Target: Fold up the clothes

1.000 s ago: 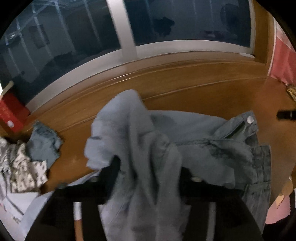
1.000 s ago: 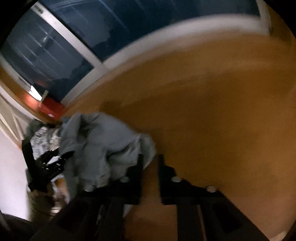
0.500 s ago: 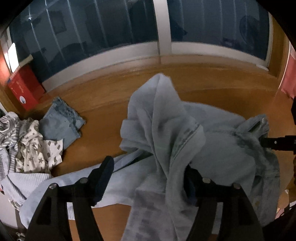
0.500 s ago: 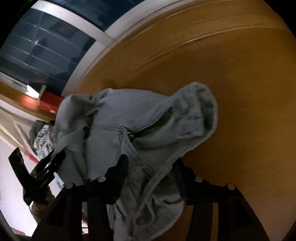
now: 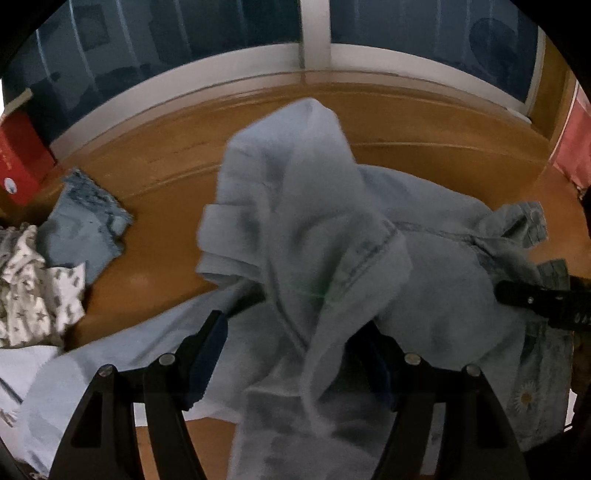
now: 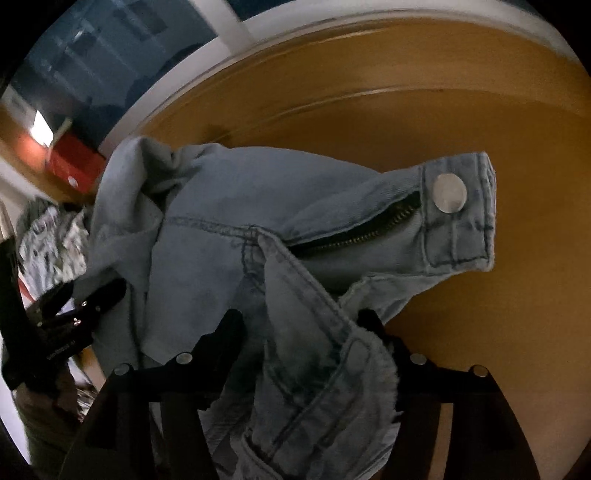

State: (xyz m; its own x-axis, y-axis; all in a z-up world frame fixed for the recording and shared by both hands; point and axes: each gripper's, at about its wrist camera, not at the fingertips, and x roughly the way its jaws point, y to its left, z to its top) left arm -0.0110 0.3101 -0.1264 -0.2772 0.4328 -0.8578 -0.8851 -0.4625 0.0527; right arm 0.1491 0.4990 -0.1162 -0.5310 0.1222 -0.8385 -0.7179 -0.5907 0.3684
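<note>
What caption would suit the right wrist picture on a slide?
Right gripper amid bunched light-blue denim jeans, silver waist button and open zip showing, above an orange-brown wooden table.

Home: wooden table, laundry pile, dark windows.

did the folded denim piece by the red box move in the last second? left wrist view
Cannot tell. The folded denim piece lies in line below the red box as before; both slid across the frame together, so the camera moved.

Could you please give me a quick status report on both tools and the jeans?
Both tools wide open: left tool, right tool. Jeans bunched, draped between each tool's fingers, unfolded. Other clothes piled at left.
</note>
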